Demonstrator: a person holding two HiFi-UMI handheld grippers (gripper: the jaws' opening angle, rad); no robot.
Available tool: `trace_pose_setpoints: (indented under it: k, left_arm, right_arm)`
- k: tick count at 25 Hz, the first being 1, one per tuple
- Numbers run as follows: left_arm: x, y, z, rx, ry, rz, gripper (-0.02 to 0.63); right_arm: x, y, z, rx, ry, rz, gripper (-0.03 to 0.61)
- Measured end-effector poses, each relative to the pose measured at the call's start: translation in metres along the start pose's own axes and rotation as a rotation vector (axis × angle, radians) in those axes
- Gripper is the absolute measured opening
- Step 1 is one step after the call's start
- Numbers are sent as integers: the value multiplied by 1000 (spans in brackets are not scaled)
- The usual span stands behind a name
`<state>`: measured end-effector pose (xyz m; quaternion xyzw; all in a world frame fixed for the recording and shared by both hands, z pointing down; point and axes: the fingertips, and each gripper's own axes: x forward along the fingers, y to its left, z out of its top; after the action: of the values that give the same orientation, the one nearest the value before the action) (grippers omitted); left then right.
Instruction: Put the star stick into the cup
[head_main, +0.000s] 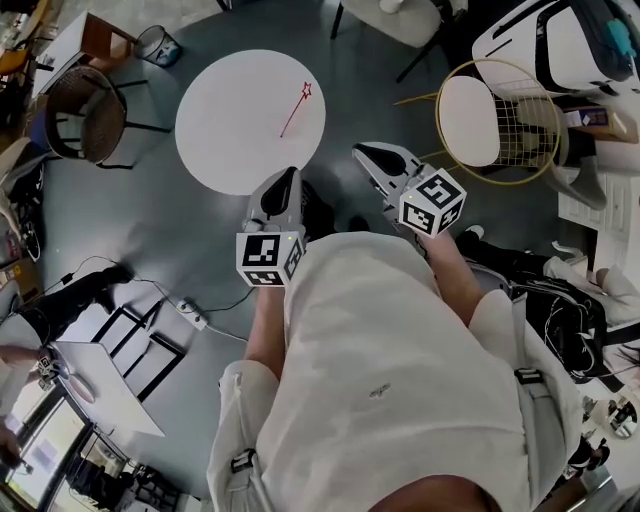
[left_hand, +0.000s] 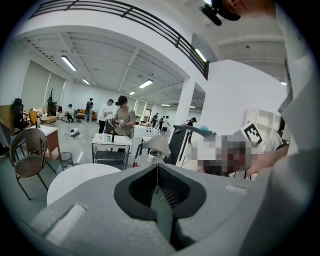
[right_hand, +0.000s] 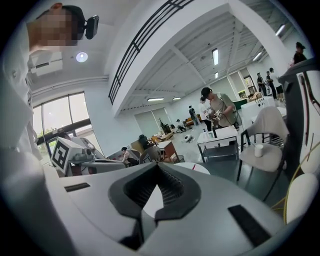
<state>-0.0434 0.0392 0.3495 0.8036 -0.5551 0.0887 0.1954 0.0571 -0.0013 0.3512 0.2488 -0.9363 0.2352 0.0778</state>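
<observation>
While the person in a white top (head_main: 400, 350) stands over a grey floor (head_main: 180, 250), a round white table (head_main: 230, 120) lies just ahead of them, with both grippers held out toward its near edge. To the right of the table is a chair with a white seat and a gold wire frame (head_main: 470, 120), and to the far left a brown woven chair (head_main: 85, 115) with a wire bin (head_main: 158, 45) beyond it. The left gripper (head_main: 292, 172) points at the near rim of the table; its own view shows the jaws closed tip to tip with nothing gripped. The right gripper (head_main: 358, 150) sits just off the table's near right edge, its jaws likewise pressed together and empty, the white tabletop showing through the hollow behind the tips. Each gripper carries a cube at its rear, the left cube (head_main: 268, 258) and the right cube (head_main: 432, 203), faced with black-and-white square marker patterns; these are codes, not letters. The star stick (head_main: 295, 112), a thin red rod with a small star outline at its far end, lies flat and slanted on the right part of the table, apart from both grippers. In the right gripper view a small white cup (right_hand: 258, 150) stands on the seat of a pale chair (right_hand: 265, 160) beyond the table, well apart from the stick
</observation>
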Motion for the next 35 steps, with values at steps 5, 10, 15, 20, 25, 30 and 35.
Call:
trace_pose_setpoints:
  k: [5, 10, 15, 20, 25, 30, 35]
  left_arm:
    - [-12, -52, -21, 39, 32, -18, 12]
    - [-40, -100, -47, -14, 39, -8, 12]
    - [-56, -142, -71, -70, 40, 8, 11]
    - [-63, -161, -78, -56, 45, 29, 12]
    - [-74, -160, -63, -53, 7, 68, 12]
    - [-72, -161, -52, -28, -10, 74, 12]
    - [-71, -166, -50, -19, -6, 70, 11]
  right_arm:
    - [-42, 2, -21, 20, -11, 9, 8]
    - [-81, 23, -46, 15, 4, 46, 8]
    - [-121, 27, -72, 39, 18, 60, 9]
    - [-140, 27, -77, 58, 14, 82, 8]
    - [-153, 36, -59, 27, -17, 92, 8]
    - [-163, 26, -53, 3, -21, 74, 8]
    - [-168, 26, -54, 0, -23, 73, 8]
